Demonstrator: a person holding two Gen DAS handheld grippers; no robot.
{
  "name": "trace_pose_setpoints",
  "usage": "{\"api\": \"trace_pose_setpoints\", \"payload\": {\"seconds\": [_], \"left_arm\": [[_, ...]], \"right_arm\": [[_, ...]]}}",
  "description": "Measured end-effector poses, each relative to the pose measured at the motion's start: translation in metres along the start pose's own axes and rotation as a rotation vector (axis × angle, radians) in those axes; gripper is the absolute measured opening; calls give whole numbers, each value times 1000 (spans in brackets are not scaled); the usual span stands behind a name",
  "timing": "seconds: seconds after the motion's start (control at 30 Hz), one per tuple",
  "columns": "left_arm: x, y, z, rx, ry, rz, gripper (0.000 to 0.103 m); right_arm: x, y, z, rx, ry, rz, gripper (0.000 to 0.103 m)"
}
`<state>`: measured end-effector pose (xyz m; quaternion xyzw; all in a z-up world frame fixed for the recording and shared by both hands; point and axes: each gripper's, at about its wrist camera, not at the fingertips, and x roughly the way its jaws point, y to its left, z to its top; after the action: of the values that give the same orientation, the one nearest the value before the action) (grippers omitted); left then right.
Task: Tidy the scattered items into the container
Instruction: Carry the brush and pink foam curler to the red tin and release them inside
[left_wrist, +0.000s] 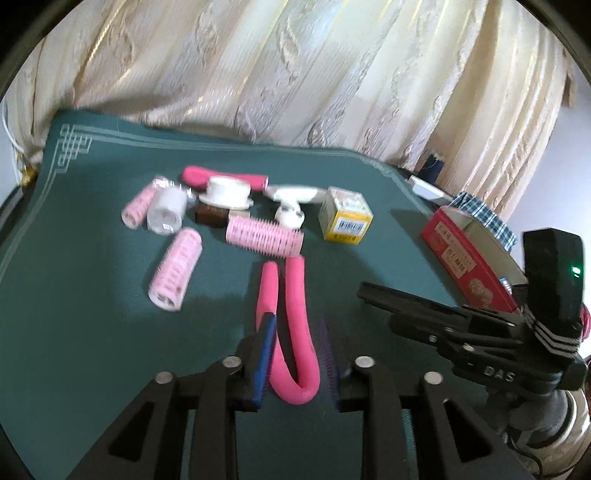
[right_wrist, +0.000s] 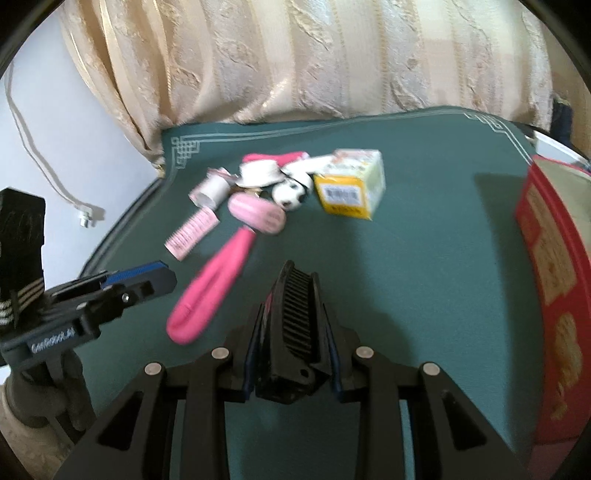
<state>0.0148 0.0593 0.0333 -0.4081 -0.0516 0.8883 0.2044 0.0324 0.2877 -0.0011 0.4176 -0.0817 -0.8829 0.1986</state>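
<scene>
Right gripper (right_wrist: 291, 332): jaws nearly closed, clamped on a black folding plastic comb (right_wrist: 295, 321), carried above the desk (right_wrist: 424, 258).

Left gripper (left_wrist: 295, 354): jaws partly apart, straddling a bent hot-pink foam curler rod (left_wrist: 295, 332); pads not pressing it, rod lying on the desk.

Red cardboard box container (right_wrist: 550, 258) sits at the right edge.

Judgement: early; pink rollers (left_wrist: 175, 269), yellow carton (left_wrist: 345, 218) and other pieces remain scattered.
</scene>
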Motion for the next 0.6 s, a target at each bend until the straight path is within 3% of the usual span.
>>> {"api": "trace_pose_setpoints", "payload": {"seconds": [0.07,0.1,0.17,0.23,0.43,0.47,0.5,0.6], "left_arm": [[5,0,-3,-6,-2,12,77],[7,-1,-3,-6,-2,16,79],[10,-2,-4,1,4,31,79],[15,-3,-3,12,10,50,79],[37,-6,1,39,55,54,79],[39,-7,3,43,56,48,75],[40,-7,4,44,58,37,61],[47,-9,5,55,76,32,42]], "right_arm": [[-2,-4,-4,3,4,-14,34],[-4,-5,-5,4,6,-18,35],[-6,-7,-6,7,4,-23,50],[-8,-7,-7,9,-3,-21,57],[-12,0,-9,-25,-26,-24,57],[-12,-1,-10,-25,-28,-23,57],[-13,-1,-10,-24,-30,-23,57],[-11,1,-10,-36,-23,-29,57]]}}
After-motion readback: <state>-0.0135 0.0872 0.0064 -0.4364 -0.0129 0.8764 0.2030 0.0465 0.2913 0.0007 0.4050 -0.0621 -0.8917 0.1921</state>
